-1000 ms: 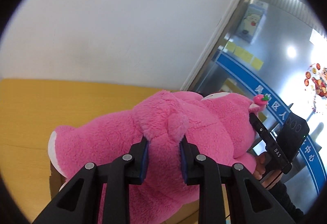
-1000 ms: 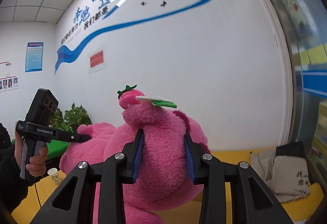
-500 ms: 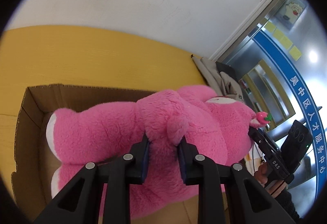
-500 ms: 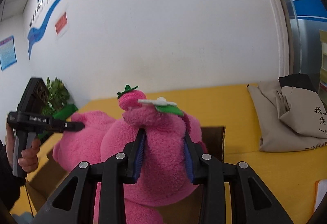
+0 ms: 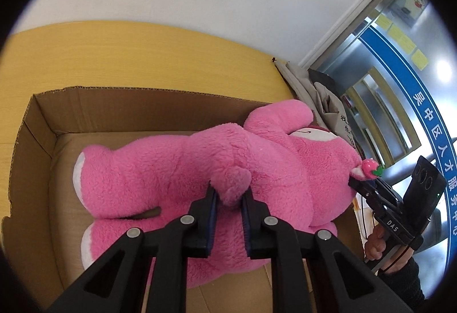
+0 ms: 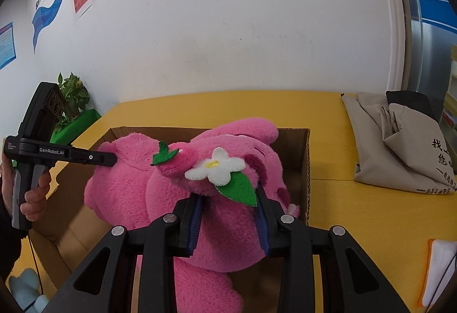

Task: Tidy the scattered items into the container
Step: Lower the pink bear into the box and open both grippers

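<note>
Both tools grip the pink plush bear [image 5: 177, 170] inside the cardboard box [image 5: 37, 124] on the counter [image 6: 357, 199]: left tool [image 5: 230, 200] clamped on its tail, right tool [image 6: 228, 213] on its head.

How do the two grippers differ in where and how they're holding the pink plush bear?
The left gripper pinches a small nub of fur, probably the tail, on the pink plush bear; the right gripper clamps a thick fold at its head, under the white flower. The left's fingers stand close together; the right's stand wider apart. Both are shut on the bear, holding it over the open cardboard box.
</note>
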Action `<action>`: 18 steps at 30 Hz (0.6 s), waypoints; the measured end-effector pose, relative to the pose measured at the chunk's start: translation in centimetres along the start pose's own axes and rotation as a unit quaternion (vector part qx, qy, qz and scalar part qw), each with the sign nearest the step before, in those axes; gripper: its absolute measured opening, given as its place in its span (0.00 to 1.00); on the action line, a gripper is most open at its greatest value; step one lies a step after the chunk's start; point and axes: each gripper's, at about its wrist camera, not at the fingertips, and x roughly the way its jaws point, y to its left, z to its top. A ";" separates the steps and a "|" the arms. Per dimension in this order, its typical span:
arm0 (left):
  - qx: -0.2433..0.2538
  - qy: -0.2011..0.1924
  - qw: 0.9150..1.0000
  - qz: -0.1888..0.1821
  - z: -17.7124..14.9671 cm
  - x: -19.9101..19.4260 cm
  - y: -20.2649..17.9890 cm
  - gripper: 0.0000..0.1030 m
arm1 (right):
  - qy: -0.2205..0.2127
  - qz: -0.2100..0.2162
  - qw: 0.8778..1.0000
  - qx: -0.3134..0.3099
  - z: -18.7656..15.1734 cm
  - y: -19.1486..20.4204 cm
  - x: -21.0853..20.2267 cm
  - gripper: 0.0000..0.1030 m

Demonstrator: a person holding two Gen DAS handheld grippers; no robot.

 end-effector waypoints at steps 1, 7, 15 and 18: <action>0.001 0.002 1.000 0.004 -0.1 0.2 -0.2 0.13 | 0.006 -0.002 1.000 0.003 0.0 -0.1 0.3 0.35; 0.002 0.005 1.000 0.007 -0.2 0.2 -0.2 0.13 | 0.034 -0.005 0.999 0.008 -0.3 0.4 0.2 0.34; 0.015 -0.040 0.999 0.004 -1.5 -5.9 -1.4 0.33 | 0.028 -0.011 0.998 0.052 -0.5 -1.6 -0.9 0.84; 0.039 -0.069 0.996 0.051 -3.3 -10.6 -2.6 0.57 | 0.002 -0.001 0.998 0.061 -0.6 -1.7 -4.3 0.96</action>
